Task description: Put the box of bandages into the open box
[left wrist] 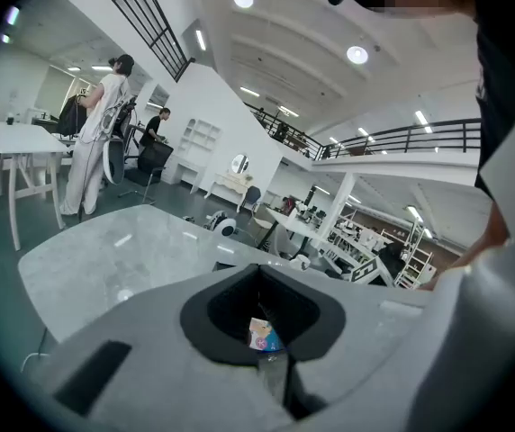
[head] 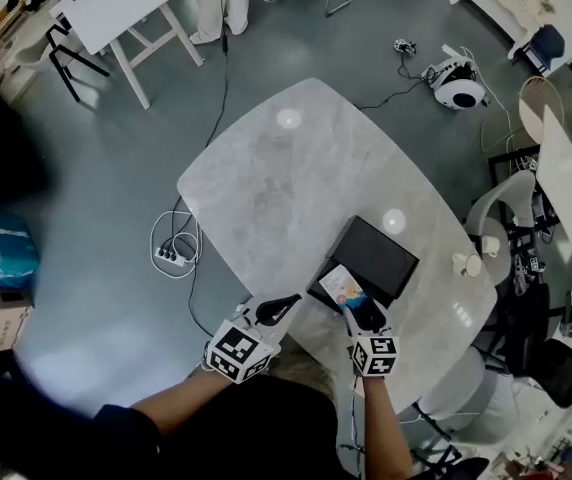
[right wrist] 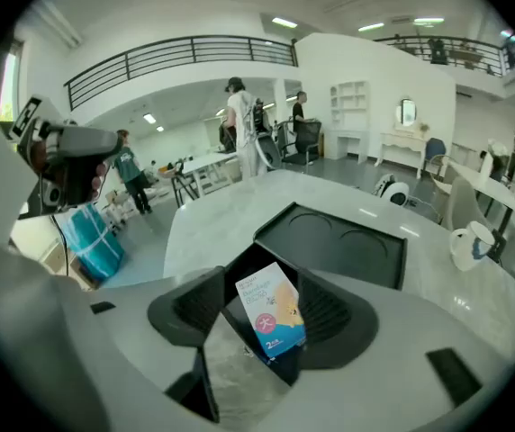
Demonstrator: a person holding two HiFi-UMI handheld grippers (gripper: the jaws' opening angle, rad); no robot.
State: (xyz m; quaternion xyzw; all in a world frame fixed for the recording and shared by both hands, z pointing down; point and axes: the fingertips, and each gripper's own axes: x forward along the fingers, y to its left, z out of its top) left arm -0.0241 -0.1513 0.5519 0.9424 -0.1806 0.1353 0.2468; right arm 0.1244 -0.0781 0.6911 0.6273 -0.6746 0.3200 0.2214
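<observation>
The box of bandages (head: 342,287), white with blue and orange print, lies tilted in the near half of the open black box (head: 381,258), whose flat lid (right wrist: 338,246) stretches away behind it. My right gripper (head: 362,312) hangs just above its near end. In the right gripper view the bandage box (right wrist: 271,311) shows in the gap between the jaws (right wrist: 266,318), which stand wide with neither pad pressing on it. My left gripper (head: 291,302) hovers over the table's near edge left of the black box, jaws together and empty (left wrist: 264,324); the bandage box (left wrist: 262,334) shows small beyond them.
The oval marble table (head: 286,168) is otherwise bare apart from a white mug (head: 463,264) near its right edge. White chairs (head: 506,203) crowd the right side. A power strip (head: 169,255) and cables lie on the floor to the left.
</observation>
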